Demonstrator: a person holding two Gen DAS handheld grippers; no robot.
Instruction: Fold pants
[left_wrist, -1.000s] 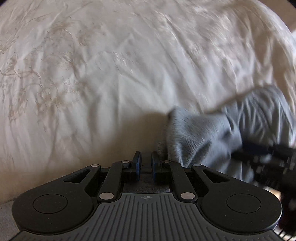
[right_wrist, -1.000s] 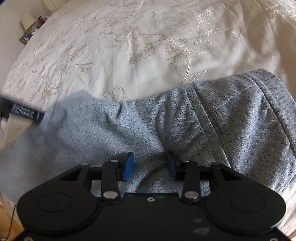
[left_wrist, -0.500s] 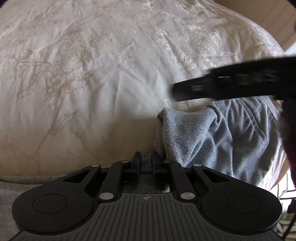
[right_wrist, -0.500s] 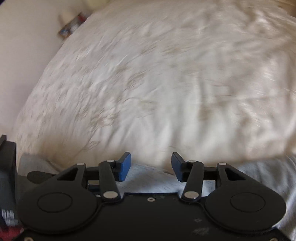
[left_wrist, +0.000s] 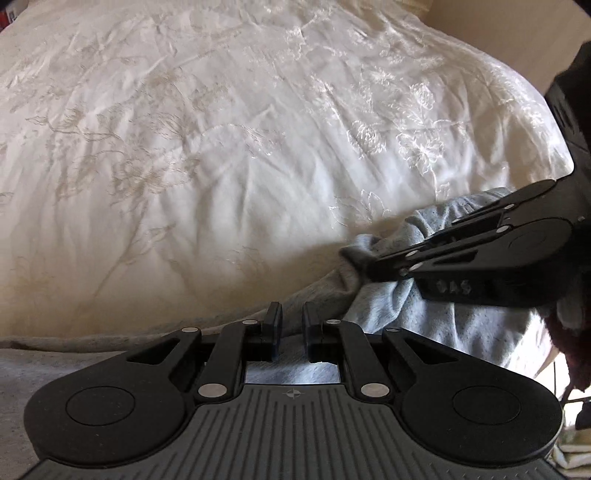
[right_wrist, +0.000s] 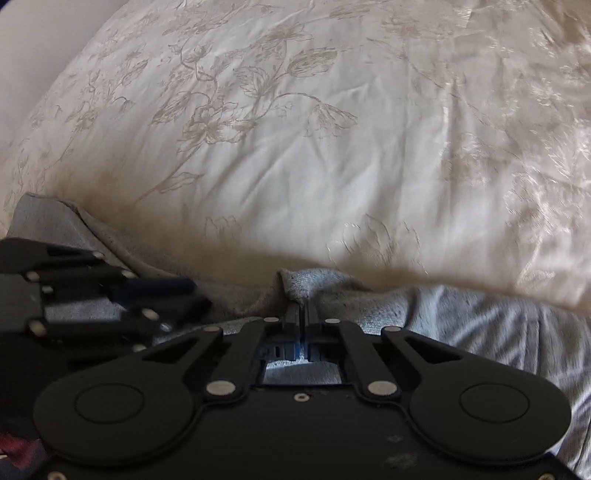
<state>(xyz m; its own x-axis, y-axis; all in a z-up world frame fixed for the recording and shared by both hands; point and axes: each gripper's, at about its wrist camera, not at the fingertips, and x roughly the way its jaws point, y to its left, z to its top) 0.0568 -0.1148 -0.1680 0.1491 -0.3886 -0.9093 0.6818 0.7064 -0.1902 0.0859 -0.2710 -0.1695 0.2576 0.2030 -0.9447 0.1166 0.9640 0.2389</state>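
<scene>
I have the grey pants (right_wrist: 461, 317) bunched along the near edge of the white embroidered bedspread (right_wrist: 295, 147), right under both tools, and both grippers are angled steeply down at the cloth. My right gripper (right_wrist: 303, 308) has its jaws drawn together on a small raised fold of the grey fabric, which pokes up just past the fingertips; from the left wrist view I can see the same pinch from the side, the right gripper (left_wrist: 364, 264) biting a puckered corner of cloth. My left gripper (left_wrist: 289, 314) shows its jaws nearly together with only a narrow slot between the pads; grey cloth sits right below and behind them, and I think they hold an edge of it, though the tool's own body hides the contact, so I will not swear to it. What matters for the coming move is this: the two pinch points lie side by side and close together along the pants' near edge, and the bulk of the garment trails off to the right and back toward me, while the open bedspread stretches ahead of both jaws. So I judge the fold should be carried forward, away from me, both hands travelling together so the held edge stays straight.
</scene>
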